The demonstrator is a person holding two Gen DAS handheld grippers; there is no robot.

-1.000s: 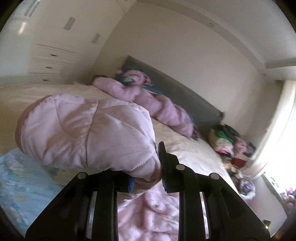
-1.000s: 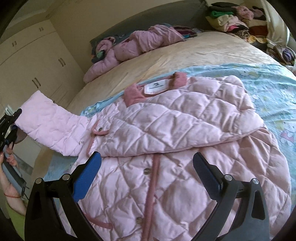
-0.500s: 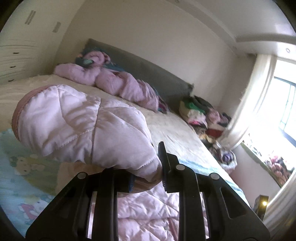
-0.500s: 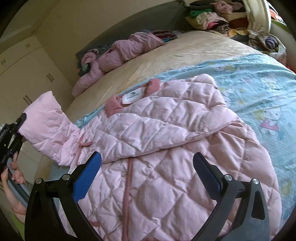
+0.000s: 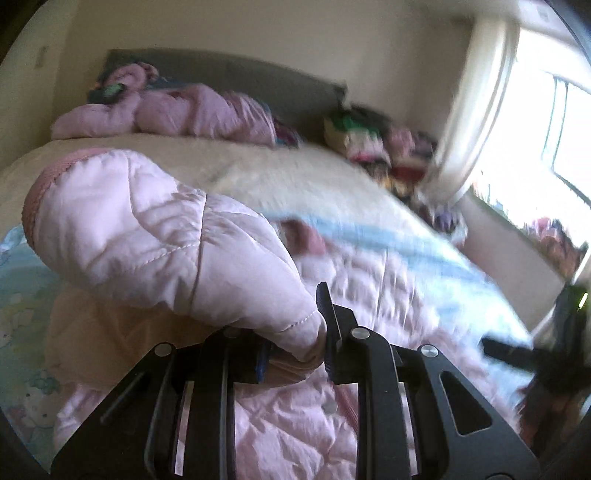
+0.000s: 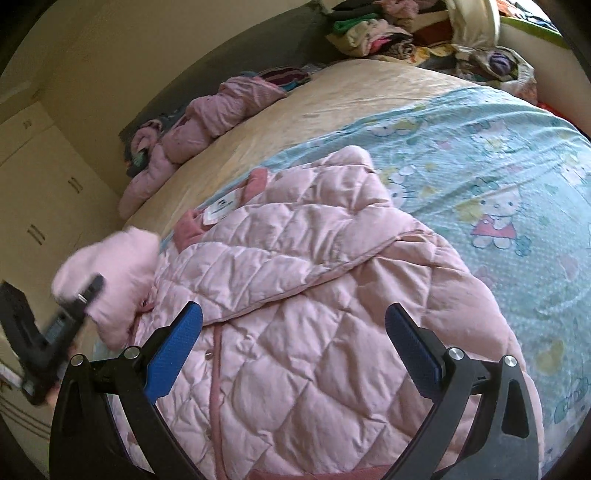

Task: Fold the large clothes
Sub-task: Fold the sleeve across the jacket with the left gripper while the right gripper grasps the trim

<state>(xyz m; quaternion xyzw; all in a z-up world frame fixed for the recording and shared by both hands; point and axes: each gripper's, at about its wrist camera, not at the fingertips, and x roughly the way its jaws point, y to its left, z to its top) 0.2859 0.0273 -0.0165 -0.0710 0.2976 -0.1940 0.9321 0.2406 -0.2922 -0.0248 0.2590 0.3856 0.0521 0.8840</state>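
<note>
Left gripper (image 5: pixel 295 354): your jaws are clamped on the sleeve (image 5: pixel 155 236), pinching its fabric close to the pads; in the right wrist view this gripper (image 6: pixel 79 295) shows blurred at the far left edge.

Sleeve: you hold it lifted off the bed, its darker pink ribbed cuff (image 5: pixel 31 206) pointing away to the left; the padded tube bulges above your fingers.

Right gripper (image 6: pixel 293 341): your jaws stand wide apart with nothing between the blue pads (image 6: pixel 173 350); it hangs over the near half of the jacket (image 6: pixel 314 332) and is not touching it, as far as the view shows.

Jacket: pale pink, quilted, lying spread on the bed directly under both grippers; the right front panel and its sleeve are folded across the body, with a darker pink placket and snap buttons (image 6: pixel 208 355) running down the near left part.

Collar (image 6: pixel 258 181): dusty pink, at the far end of the jacket, with a white label (image 6: pixel 218 212) just beside it.

Sheet (image 6: pixel 498 177): light blue with cartoon cat prints, under the jacket and stretching to the right.

Bed cover (image 6: pixel 332 107): cream, beyond the blue sheet.

Pink bundle (image 6: pixel 207 122): another pink garment heaped along the far side, against the grey headboard (image 5: pixel 229 70).

Clothes pile (image 6: pixel 376 26): mixed colours, far right, near the curtain (image 5: pixel 476 96) and bright window.
</note>
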